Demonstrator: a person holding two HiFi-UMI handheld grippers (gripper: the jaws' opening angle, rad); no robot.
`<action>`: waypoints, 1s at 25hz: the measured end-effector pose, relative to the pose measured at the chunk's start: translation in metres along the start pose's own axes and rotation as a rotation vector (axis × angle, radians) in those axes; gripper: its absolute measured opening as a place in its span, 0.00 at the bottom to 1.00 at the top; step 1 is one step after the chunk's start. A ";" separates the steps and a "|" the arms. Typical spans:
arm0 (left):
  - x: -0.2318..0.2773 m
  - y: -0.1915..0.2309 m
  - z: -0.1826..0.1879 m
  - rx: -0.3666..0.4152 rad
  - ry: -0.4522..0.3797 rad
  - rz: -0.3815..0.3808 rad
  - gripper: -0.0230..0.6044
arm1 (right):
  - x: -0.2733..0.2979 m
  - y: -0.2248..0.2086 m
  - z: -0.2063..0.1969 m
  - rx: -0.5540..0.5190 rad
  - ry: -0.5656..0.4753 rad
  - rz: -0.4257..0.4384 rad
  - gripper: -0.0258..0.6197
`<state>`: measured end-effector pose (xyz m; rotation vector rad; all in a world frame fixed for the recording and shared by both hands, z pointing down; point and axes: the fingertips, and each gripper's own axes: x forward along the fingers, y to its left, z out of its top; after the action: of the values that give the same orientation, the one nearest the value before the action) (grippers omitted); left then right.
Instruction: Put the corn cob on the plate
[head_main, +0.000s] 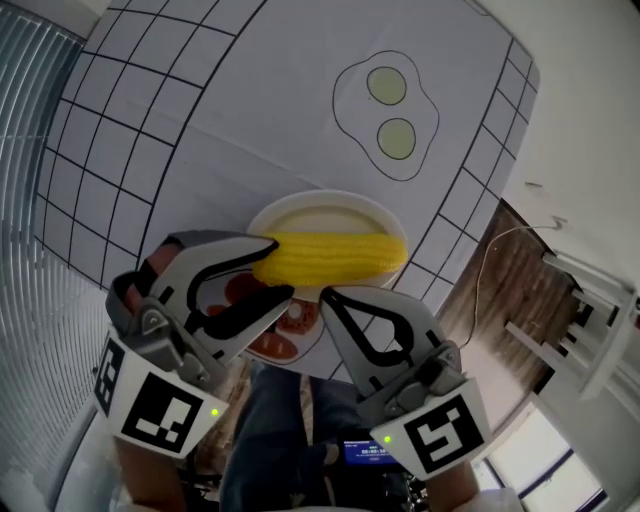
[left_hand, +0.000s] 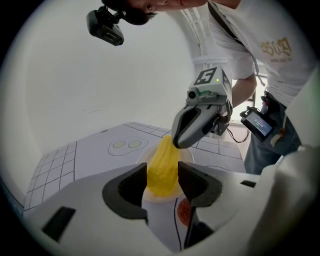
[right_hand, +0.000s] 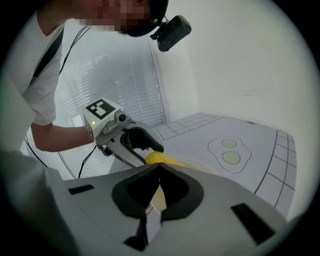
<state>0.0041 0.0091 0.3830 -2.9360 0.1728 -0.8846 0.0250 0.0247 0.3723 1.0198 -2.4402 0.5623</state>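
Observation:
A yellow corn cob (head_main: 330, 257) lies crosswise over the near rim of a white plate (head_main: 330, 205). My left gripper (head_main: 272, 270) is shut on the cob's left end. In the left gripper view both pads press the cob (left_hand: 162, 165), which points away over the plate (left_hand: 142, 153). I cannot tell whether the cob rests on the plate. My right gripper (head_main: 325, 295) is shut and empty, its tips just under the cob's middle. In the right gripper view the cob (right_hand: 165, 159) shows right behind the right gripper (right_hand: 159, 167), with the left gripper (right_hand: 152, 149) beyond.
The plate stands on a white mat with grid lines and a drawn pair of fried eggs (head_main: 390, 110). A printed picture of red slices (head_main: 290, 325) lies near the front edge. The table ends at the right over a wooden floor (head_main: 510, 285) with a cable.

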 end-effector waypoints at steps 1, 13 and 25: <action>0.001 -0.002 0.000 0.004 -0.006 -0.001 0.36 | 0.000 -0.003 0.006 0.007 -0.026 -0.001 0.05; -0.028 0.017 0.011 -0.102 -0.129 0.047 0.31 | 0.014 -0.004 -0.025 0.144 0.056 0.060 0.05; -0.009 0.016 0.009 -0.078 -0.078 0.044 0.30 | 0.006 -0.012 -0.015 0.200 -0.013 0.026 0.05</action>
<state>0.0002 -0.0050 0.3694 -3.0199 0.2717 -0.7738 0.0337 0.0210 0.3900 1.0734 -2.4494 0.8244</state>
